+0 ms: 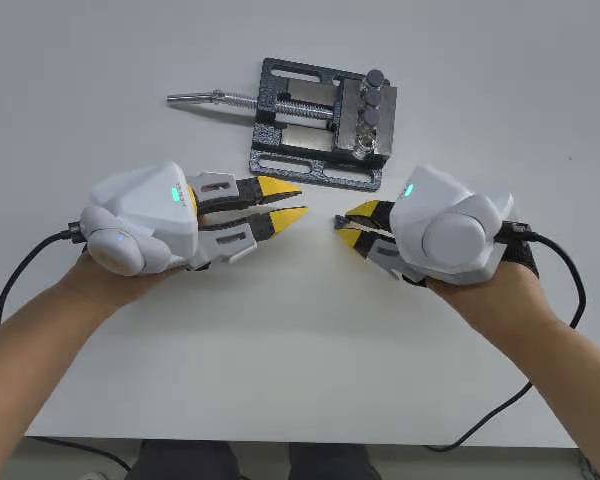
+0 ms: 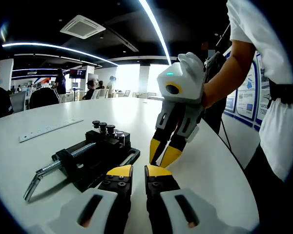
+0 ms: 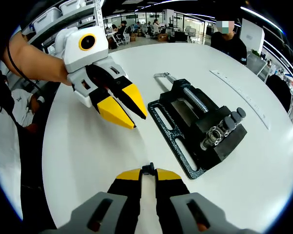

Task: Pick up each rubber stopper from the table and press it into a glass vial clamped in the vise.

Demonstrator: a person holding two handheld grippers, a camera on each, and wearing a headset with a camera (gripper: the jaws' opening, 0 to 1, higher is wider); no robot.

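Observation:
A black vise (image 1: 310,125) stands at the middle back of the white table (image 1: 280,330). It clamps a row of glass vials: three carry grey stoppers (image 1: 372,96), and the nearest vial (image 1: 363,150) is open on top. In the right gripper view the open vial (image 3: 210,134) is at the near end of the row in the vise (image 3: 185,122). My right gripper (image 1: 340,222) hovers in front of the vise, shut on a small dark rubber stopper (image 3: 147,168) at its tips. My left gripper (image 1: 303,199) faces it from the left, open with nothing between its jaws.
The vise's screw handle (image 1: 210,98) sticks out to the left. A metal ruler (image 2: 49,130) lies on the table beyond the vise. Cables trail off the near table edge behind both grippers. People sit and stand in the room beyond.

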